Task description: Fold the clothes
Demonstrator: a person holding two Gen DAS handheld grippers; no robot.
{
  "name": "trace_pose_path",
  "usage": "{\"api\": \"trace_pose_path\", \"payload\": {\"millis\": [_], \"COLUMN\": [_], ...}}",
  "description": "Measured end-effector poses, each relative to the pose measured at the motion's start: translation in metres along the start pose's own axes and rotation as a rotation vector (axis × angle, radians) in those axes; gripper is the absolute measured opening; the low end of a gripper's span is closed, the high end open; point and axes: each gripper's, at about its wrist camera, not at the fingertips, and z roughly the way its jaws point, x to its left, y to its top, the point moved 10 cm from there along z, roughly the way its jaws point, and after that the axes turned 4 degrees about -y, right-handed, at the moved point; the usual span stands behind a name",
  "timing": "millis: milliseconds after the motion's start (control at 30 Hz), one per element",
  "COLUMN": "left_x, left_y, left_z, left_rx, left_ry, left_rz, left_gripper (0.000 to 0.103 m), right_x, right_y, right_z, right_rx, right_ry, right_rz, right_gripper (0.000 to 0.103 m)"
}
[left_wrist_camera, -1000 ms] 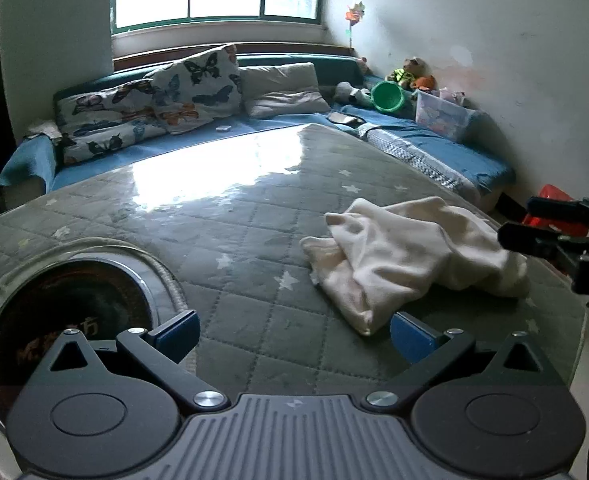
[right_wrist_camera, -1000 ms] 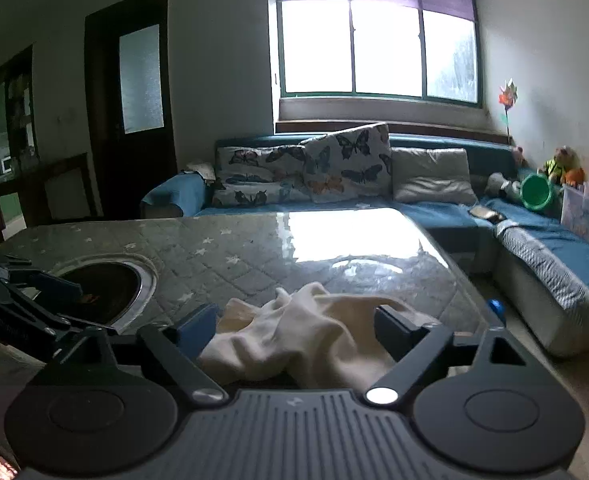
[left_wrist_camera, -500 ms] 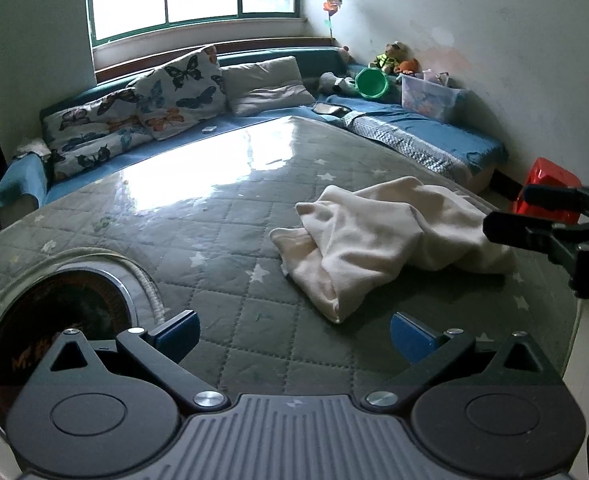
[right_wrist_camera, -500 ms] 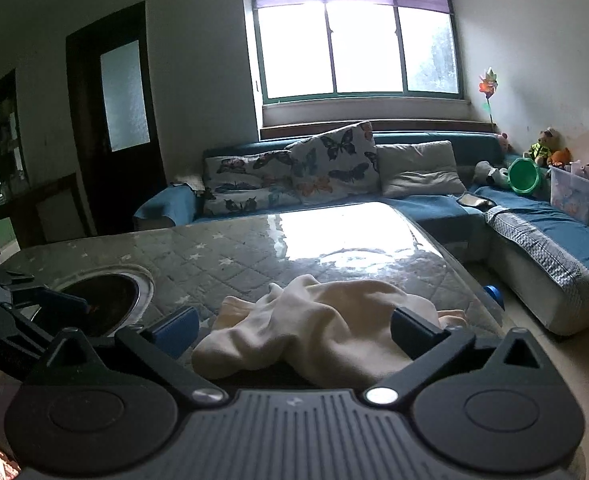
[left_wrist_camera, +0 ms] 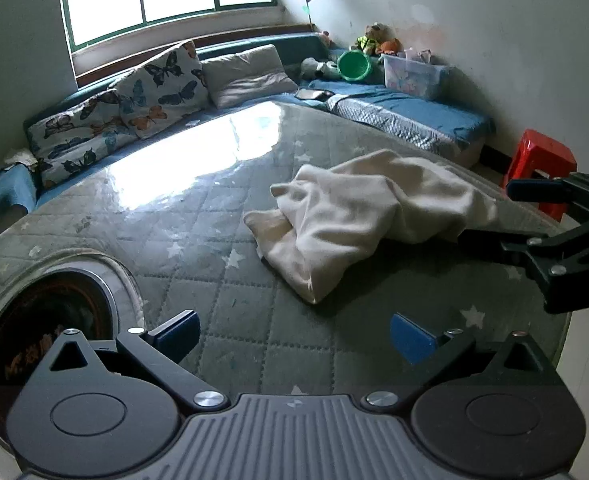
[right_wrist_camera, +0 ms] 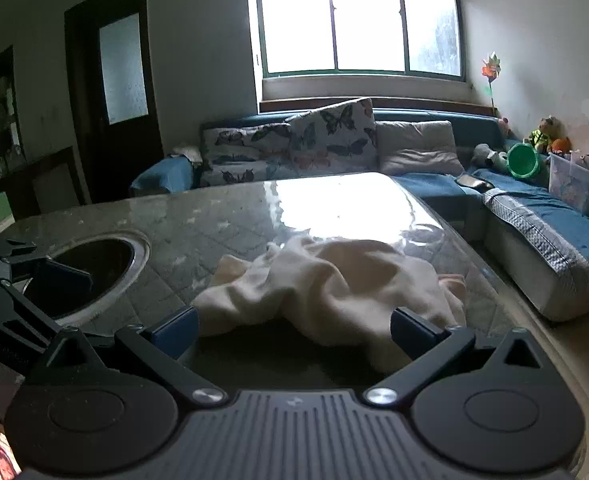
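Observation:
A crumpled cream garment (left_wrist_camera: 374,216) (right_wrist_camera: 334,276) lies in a heap on the round table (left_wrist_camera: 214,208), whose green star-quilted cover sits under glass. My left gripper (left_wrist_camera: 294,332) is open above bare tabletop, short of the heap's near corner. My right gripper (right_wrist_camera: 294,326) is open wide, low at the table's edge, with the garment's near hem just beyond and between its fingertips; the pads do not press on it. In the left wrist view the right gripper (left_wrist_camera: 486,213) comes in from the right beside the cloth. The left gripper (right_wrist_camera: 38,262) shows at the left of the right wrist view.
A round sunken opening with a metal rim (left_wrist_camera: 46,320) (right_wrist_camera: 90,268) sits in the table near my left gripper. Behind stands a blue corner sofa (right_wrist_camera: 554,216) with butterfly cushions (left_wrist_camera: 158,84), a green bucket (left_wrist_camera: 354,66) and a clear box (left_wrist_camera: 410,76). A red stool (left_wrist_camera: 542,164) stands off the table's far side.
Both grippers have drawn nearer the garment, the right one sinking toward its hem. The right jaws have spread wider than a second ago. The garment has not moved.

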Motion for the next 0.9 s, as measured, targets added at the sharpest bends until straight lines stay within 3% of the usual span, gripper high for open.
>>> {"api": "trace_pose_path", "payload": {"millis": [900], "left_x": [0.007], "left_y": [0.003], "left_z": [0.014], "left_rx": [0.027], "left_ry": [-0.02], "left_rz": [0.02], "left_gripper": [0.103], "right_x": [0.0], "right_y": [-0.011], "right_z": [0.02], "right_rx": [0.066], "right_ry": [0.021], "right_rz": [-0.002], "right_gripper": [0.103]}}
